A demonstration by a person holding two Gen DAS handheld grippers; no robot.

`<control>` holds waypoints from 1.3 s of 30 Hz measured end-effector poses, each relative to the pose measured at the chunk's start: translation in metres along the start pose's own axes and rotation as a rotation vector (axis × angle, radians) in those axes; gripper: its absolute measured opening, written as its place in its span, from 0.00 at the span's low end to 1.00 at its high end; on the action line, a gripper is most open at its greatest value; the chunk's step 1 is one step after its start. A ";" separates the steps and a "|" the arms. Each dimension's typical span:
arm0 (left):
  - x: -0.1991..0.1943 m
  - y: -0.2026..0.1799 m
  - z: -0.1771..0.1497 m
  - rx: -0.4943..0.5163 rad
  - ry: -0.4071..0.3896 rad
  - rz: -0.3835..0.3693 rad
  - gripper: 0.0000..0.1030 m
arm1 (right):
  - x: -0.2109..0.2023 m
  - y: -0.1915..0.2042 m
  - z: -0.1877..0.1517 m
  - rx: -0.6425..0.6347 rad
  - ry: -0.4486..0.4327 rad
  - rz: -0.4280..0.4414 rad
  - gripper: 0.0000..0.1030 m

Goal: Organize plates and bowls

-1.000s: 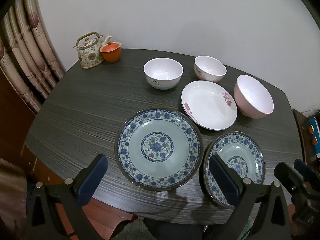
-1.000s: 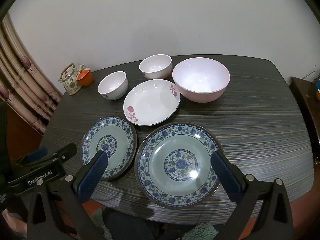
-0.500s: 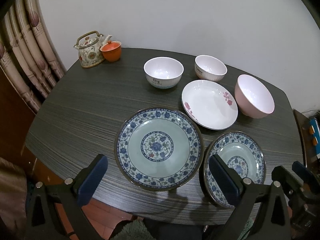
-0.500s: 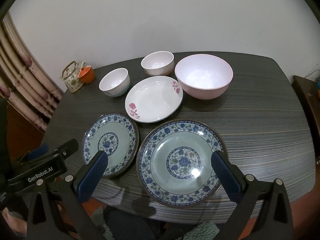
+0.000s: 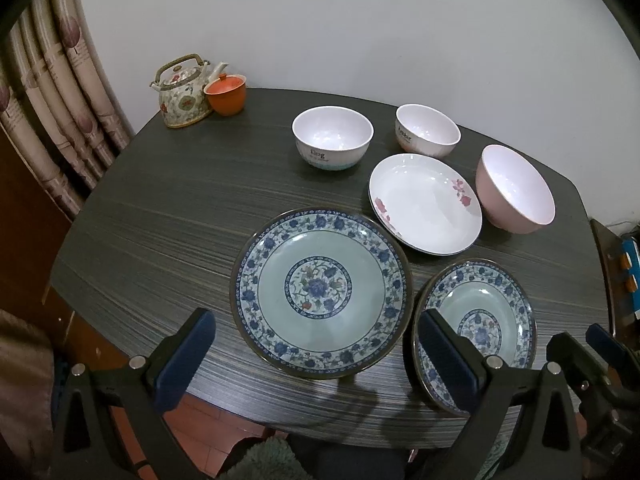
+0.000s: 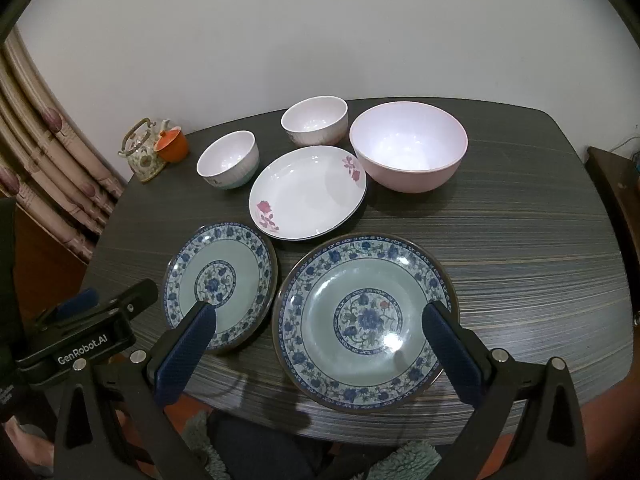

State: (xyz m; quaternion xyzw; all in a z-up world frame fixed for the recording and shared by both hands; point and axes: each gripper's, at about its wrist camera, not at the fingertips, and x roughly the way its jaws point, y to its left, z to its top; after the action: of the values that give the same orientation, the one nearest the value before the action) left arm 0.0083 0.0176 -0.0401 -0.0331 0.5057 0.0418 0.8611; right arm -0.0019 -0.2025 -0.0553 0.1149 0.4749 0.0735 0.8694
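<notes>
Table point(image 5: 180, 220): dark wood-grain, all crockery on it, nothing stacked

Left blue plate point(image 5: 320, 292) and right blue plate point(image 6: 366, 320): side by side at the near edge, rims just about meeting. Fisheye inflates whichever plate is centred, so can't tell which is bigger

White rose plate point(image 5: 424, 204): just behind the blue pair, close to the left plate's far rim

Pink bowl point(image 6: 408, 146): largest bowl, just right of the white plate, upright and empty

Two small white bowls: lettered bowl point(image 5: 332, 136) and second small bowl point(image 5: 428, 130), back row, apart from each other

Teapot point(image 5: 182, 96) and orange cup point(image 5: 226, 94): far left corner, touching or nearly so, not part of the job

Left gripper point(image 5: 315, 320): jaws spread wide, nothing between them, above the near edge and lined up on the left blue plate

Right gripper point(image 6: 320, 312): same, spread wide and empty, lined up on the right blue plate

Change over the last second: almost none. No dish has moved. Both views crept slightly, with the dishes a touch higher in frame. Neither gripper has touched a rim

Read: sorting not started. Likely first move is one blue plate onto the other. Flat glazed rims sit low on the table, so getting a finger under one looks like the tricky part
</notes>
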 end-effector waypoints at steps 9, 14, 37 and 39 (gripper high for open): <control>0.002 -0.006 -0.001 0.038 0.009 -0.034 1.00 | 0.003 -0.001 0.000 0.000 0.008 0.001 0.99; 0.006 -0.008 -0.001 0.053 0.017 -0.024 1.00 | 0.005 0.001 0.000 -0.002 0.016 0.001 0.99; 0.009 -0.003 0.000 0.032 0.016 -0.041 1.00 | 0.008 0.003 0.000 0.000 0.025 -0.002 0.99; 0.011 -0.001 0.001 0.026 0.017 -0.043 1.00 | 0.008 0.002 0.001 0.000 0.025 -0.002 0.99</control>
State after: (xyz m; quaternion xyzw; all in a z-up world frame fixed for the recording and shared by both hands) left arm 0.0142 0.0168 -0.0494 -0.0328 0.5125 0.0164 0.8579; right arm 0.0032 -0.1983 -0.0609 0.1136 0.4858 0.0739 0.8635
